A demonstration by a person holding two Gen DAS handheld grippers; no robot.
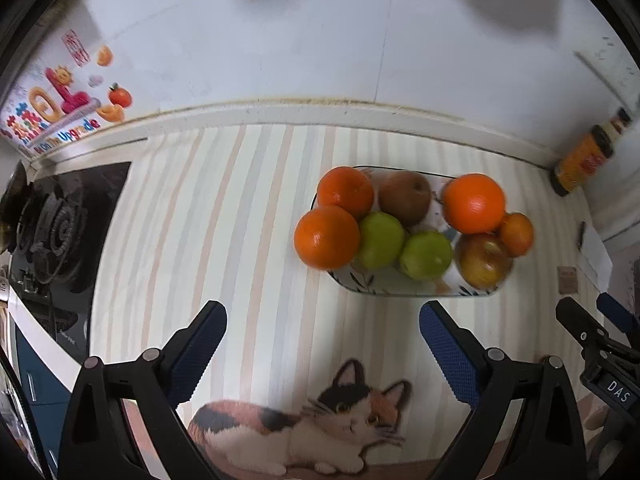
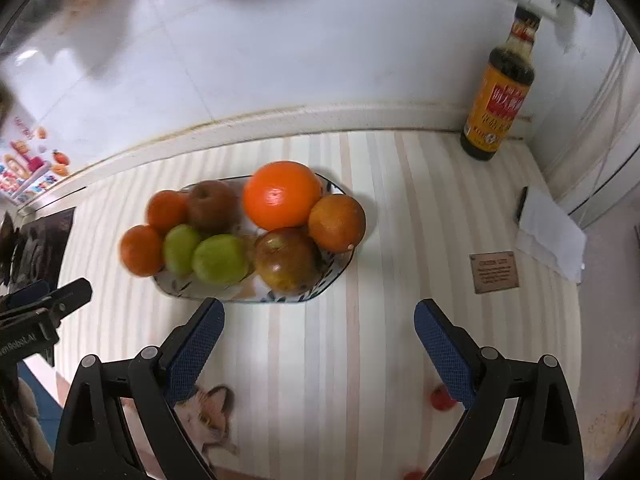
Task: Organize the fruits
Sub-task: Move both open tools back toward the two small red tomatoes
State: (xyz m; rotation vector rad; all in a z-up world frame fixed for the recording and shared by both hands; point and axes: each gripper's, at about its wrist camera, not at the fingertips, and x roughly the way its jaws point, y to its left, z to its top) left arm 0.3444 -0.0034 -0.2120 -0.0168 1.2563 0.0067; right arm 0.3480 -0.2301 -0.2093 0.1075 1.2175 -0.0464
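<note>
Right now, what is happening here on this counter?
A person holds two tongs over a striped mat. The left tongs and the right tongs are both open and empty. In front of them, an oval plate carries the fruits: oranges, two green apples and some brownish fruits. A sauce bottle stands in the corner. No fruit is being touched.

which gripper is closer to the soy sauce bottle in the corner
Right. The right gripper hangs open over the striped mat, with the soy sauce bottle ahead to its right. The left gripper is open further left, beyond the fruit plate.
</note>
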